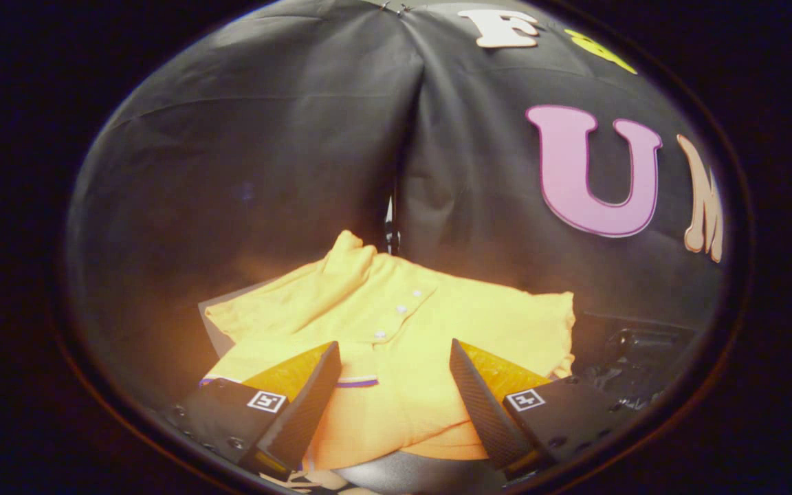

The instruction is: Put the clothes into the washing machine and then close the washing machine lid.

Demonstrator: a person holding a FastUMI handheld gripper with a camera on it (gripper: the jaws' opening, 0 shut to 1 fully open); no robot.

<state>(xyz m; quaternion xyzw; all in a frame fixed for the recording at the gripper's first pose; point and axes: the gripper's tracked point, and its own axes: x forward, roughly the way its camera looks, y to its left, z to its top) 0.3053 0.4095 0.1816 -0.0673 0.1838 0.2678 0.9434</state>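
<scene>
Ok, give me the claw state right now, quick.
Claw: open, fingers spread wide over the yellow shirt, holding nothing.

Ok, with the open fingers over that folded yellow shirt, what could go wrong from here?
1. The gripper is open with the yellow shirt spread wide between and beyond its fingers; a pinch may catch only the top layer, so the rest could unfold and drag.
2. The shirt overhangs the grey surface under it, so a loose grasp may let it slide off.
</scene>
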